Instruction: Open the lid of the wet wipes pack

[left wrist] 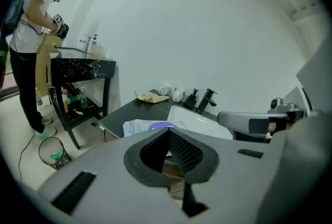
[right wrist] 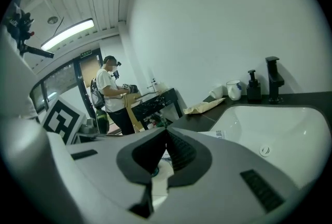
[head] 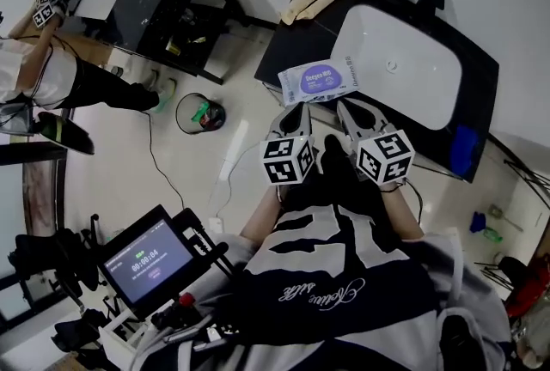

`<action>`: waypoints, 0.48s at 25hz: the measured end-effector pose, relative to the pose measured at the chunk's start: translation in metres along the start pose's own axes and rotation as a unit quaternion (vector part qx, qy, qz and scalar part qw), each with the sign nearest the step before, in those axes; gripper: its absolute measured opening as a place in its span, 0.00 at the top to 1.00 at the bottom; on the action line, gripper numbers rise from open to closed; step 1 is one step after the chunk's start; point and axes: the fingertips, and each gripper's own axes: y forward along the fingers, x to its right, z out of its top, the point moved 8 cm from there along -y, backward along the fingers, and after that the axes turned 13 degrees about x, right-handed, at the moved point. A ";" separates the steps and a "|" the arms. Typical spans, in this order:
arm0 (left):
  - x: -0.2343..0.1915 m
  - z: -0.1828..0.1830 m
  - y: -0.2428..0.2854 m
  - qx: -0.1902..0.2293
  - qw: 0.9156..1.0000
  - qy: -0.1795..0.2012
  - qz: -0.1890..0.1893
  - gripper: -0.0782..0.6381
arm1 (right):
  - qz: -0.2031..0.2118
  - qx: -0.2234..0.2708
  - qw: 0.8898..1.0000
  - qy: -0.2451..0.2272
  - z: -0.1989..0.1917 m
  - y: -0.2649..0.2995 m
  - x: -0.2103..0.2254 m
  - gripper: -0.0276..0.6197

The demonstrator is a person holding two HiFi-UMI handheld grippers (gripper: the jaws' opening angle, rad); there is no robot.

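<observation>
1. The left gripper [head: 302, 110] and the right gripper [head: 345, 106] are side by side in front of the person. The jaws of each are pressed together, with nothing between them.
2. Just beyond both tips lies the wet wipes pack [head: 320, 82]. It is flat on the near left corner of the black counter [head: 285, 50], just beside the white sink basin [head: 404, 69]. Neither gripper touches it.
3. Its long axis runs across the grippers, from left to right and a little tilted, so both face its long near edge.
4. The left gripper view looks almost straight at the purple oval [left wrist: 162, 126] in the middle of the pack, where I judge the lid to be. The right gripper points more to the end by the basin.
5. I judge the left gripper slightly nearer. Either gripper's jaws must first open to pinch the lid.
</observation>
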 end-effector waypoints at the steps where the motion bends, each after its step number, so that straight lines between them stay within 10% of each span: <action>1: -0.003 -0.001 0.002 -0.002 1.000 -0.005 0.012 0.89 | 0.010 -0.011 1.000 -0.006 0.000 0.004 0.002 0.96; 12: -0.026 -0.022 0.019 -0.030 0.993 -0.037 0.107 0.89 | 0.129 -0.127 0.979 -0.089 -0.007 0.056 0.027 0.93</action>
